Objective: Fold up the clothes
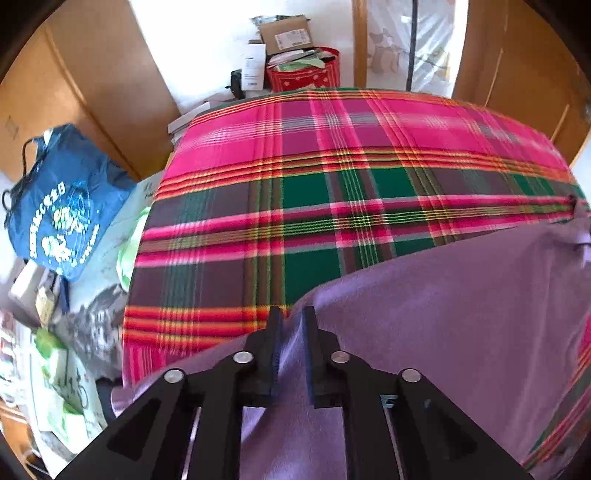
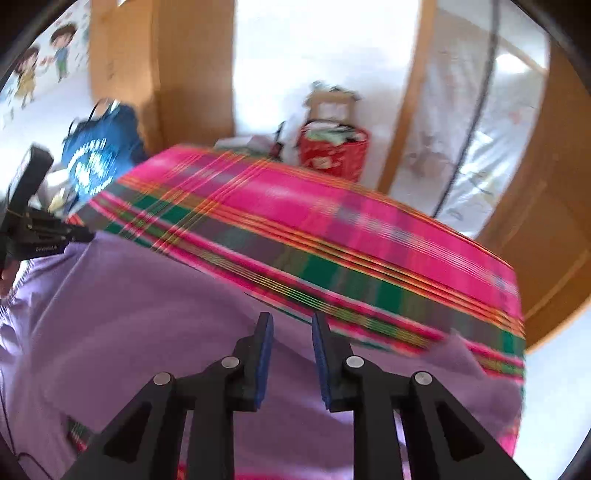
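A purple garment (image 1: 443, 314) lies spread over the near part of a pink, green and red plaid blanket (image 1: 332, 147). My left gripper (image 1: 291, 319) points down at the garment's left edge. Its jaws stand slightly apart with a raised fold of purple cloth between them, and the pads do not clamp it. In the blurred right wrist view, my right gripper (image 2: 292, 323) hovers over the garment (image 2: 129, 314) near its far edge on the blanket (image 2: 295, 206). It is open, with nothing between its blue pads (image 2: 264, 354). The left gripper (image 2: 86, 236) shows at the left border there.
A blue tote bag (image 1: 59, 206) (image 2: 96, 158) sits left of the blanket above piled clutter (image 1: 55, 350). A red container (image 1: 306, 70) (image 2: 332, 147) and a cardboard box (image 1: 284, 33) stand beyond the far edge. Wooden door panels (image 1: 517, 74) flank the room.
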Available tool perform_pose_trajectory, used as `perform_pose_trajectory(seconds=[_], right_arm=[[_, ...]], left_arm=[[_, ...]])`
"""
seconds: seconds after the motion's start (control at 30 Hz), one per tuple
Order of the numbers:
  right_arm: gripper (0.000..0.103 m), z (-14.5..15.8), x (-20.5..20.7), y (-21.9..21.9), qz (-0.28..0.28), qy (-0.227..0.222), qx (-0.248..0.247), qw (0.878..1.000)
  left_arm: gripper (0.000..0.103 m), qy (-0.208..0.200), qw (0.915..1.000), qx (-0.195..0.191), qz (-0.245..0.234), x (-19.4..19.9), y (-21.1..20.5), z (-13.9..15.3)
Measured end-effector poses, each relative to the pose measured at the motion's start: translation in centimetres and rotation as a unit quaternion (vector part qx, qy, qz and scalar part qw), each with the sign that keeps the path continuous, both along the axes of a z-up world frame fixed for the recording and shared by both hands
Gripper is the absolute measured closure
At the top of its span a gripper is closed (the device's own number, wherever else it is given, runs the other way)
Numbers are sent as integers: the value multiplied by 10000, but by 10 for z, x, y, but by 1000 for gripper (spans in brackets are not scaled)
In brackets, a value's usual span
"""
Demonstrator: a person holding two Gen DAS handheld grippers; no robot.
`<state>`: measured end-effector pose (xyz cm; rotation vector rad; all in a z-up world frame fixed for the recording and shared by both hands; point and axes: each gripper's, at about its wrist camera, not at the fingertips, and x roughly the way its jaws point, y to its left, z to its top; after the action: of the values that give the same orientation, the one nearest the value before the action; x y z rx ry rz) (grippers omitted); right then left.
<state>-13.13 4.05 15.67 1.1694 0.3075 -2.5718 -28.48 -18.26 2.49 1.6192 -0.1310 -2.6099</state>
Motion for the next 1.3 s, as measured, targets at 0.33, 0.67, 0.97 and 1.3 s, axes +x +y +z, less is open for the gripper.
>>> perform_pose_trajectory(seconds=[0.33,0.67,0.97,1.3], right_arm=[[80,-33,68,71,-821,-1000,-755,9887],[73,-61,52,85,-1153,-1279,-1979,9650],[72,-66,28,83,-1468,-1134,-2431,9521],[95,-44,11,74,-1675,-778,-2647,9465]], left_arm=[[76,147,9971,422,-619,73,32,29],[75,-331,9759,301,-2134,137,122,12],[74,-307,9686,462,-2424,145,143,11],[74,-407,9621,224,-2686,143,156,0]])
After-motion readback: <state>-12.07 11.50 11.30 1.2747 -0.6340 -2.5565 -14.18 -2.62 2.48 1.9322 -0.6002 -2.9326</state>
